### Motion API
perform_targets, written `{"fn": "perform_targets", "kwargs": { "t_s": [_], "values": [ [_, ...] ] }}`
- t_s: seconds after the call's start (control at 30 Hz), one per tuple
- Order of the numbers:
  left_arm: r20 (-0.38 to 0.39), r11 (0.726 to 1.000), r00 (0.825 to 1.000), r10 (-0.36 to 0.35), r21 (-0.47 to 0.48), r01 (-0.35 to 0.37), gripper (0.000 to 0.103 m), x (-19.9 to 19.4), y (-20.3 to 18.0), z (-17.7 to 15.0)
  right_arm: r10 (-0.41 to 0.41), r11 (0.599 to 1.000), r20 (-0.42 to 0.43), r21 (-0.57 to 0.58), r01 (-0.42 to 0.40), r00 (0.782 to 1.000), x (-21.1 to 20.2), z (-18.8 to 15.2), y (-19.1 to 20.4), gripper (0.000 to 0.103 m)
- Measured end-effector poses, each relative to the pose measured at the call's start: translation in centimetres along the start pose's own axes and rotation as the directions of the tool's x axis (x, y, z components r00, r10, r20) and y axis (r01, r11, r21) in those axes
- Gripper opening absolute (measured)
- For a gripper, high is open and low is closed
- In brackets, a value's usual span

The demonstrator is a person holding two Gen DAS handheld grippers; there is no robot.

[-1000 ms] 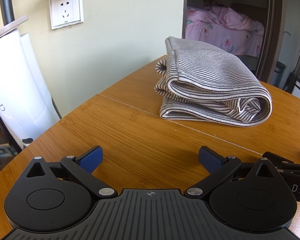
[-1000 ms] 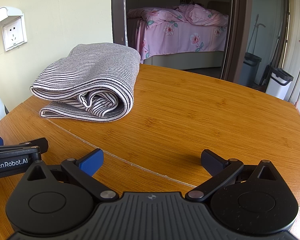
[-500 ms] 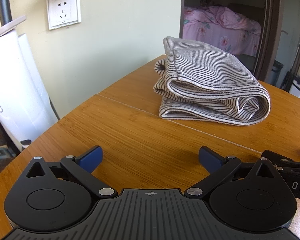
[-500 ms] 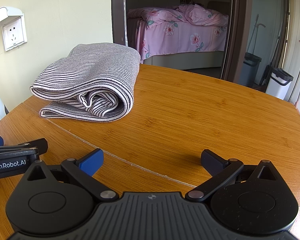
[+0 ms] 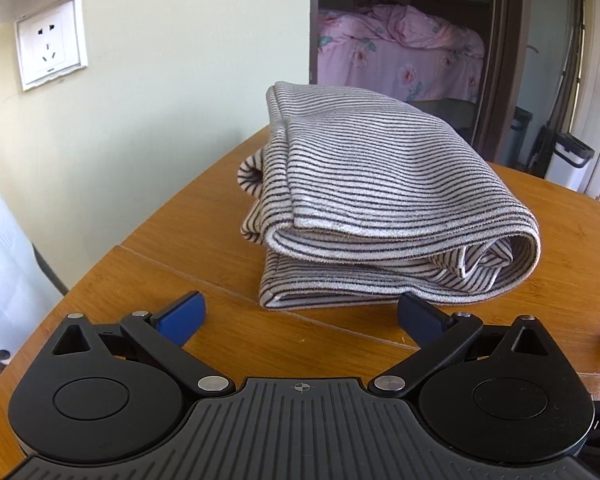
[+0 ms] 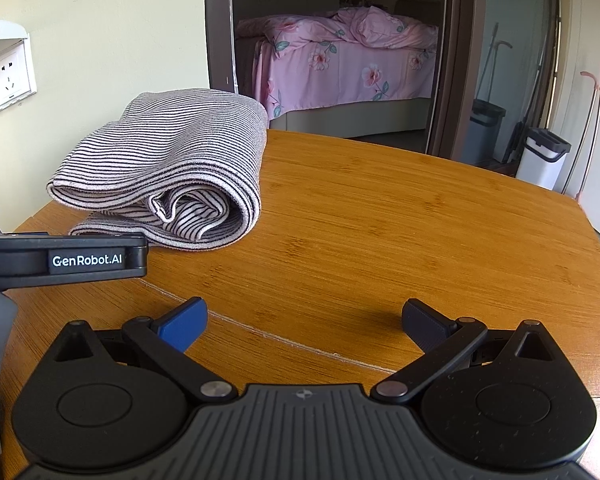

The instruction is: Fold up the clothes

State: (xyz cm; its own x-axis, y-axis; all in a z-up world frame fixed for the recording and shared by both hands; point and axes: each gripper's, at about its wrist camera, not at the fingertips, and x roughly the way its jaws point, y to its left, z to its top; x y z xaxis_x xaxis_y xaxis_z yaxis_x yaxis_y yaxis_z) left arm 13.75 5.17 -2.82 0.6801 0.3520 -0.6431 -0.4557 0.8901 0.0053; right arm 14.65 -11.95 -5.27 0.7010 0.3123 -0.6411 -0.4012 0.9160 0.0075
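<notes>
A folded black-and-white striped garment (image 5: 380,208) lies in a thick bundle on the wooden table (image 5: 172,240). My left gripper (image 5: 300,314) is open just in front of the bundle's near edge, nothing between its blue-padded fingers. In the right wrist view the same garment (image 6: 168,168) sits at the table's left, and my right gripper (image 6: 304,318) is open over bare wood to its right and nearer. The left gripper's body (image 6: 64,260) shows at that view's left edge, close to the bundle.
A seam (image 6: 284,340) crosses the table (image 6: 380,220). A wall with a socket (image 5: 50,50) stands behind the table's left edge. A doorway opens onto a pink bed (image 6: 340,64). Bins (image 6: 544,156) stand by the right wall.
My left gripper has moved forward to the striped bundle, which now looms much larger in its view. The right gripper has barely moved. Both stay open.
</notes>
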Motion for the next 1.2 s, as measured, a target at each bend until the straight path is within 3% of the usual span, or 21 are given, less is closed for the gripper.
{"fn": "perform_targets", "kwargs": {
  "t_s": [0.63, 0.93, 1.0, 1.2],
  "values": [
    [-0.001, 1.000, 1.000, -0.011, 0.013, 0.011, 0.103, -0.2, -0.4, 0.0, 0.002, 1.000, 0.001, -0.001, -0.002, 1.000, 0.1, 0.0, 0.2, 0.103],
    [-0.061, 1.000, 0.998, -0.019, 0.007, 0.019, 0.103, -1.7, 0.2, -0.5, 0.006, 1.000, 0.002, -0.005, -0.006, 1.000, -0.1, -0.1, 0.1, 0.103],
    [-0.039, 1.000, 0.999, -0.026, -0.003, 0.026, 0.103, -1.8, 0.5, -0.8, 0.009, 1.000, 0.002, -0.008, -0.009, 1.000, -0.1, -0.1, 0.0, 0.103],
    [-0.044, 0.999, 0.999, 0.032, -0.024, -0.034, 0.103, -2.5, 1.1, -1.4, 0.036, 0.999, 0.001, -0.029, -0.036, 0.999, 0.3, 0.3, -0.7, 0.103]
  ]
}}
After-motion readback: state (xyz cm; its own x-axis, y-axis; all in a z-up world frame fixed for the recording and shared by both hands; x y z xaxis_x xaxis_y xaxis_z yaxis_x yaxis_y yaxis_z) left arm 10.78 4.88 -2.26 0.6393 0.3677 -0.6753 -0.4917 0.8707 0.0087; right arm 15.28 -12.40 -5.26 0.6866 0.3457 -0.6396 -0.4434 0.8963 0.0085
